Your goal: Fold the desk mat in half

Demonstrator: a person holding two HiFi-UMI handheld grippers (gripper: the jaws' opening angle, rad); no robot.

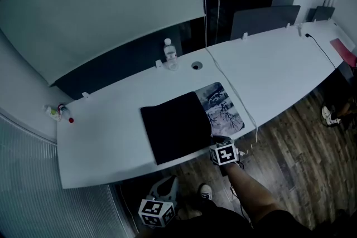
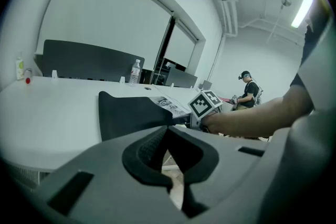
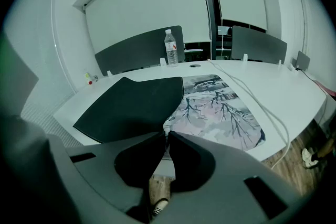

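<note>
the flexible desk mat (image 1: 226, 111), printed with pale grey branches, lies partly folded on the smooth white curved desk (image 1: 106, 120), its matte black underside flap (image 3: 134, 105) covering the rest of the print; the flap's near corner vanishes between the grey jaws of the right gripper (image 3: 164, 135), pinched on it; the left gripper (image 2: 168, 131), jaws together on nothing, hangs off the desk's near edge, hard to make out in the dim head view

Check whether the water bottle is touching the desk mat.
Apart. The head view shows the water bottle standing near the far edge, with bare white desk between it and the desk mat.
</note>
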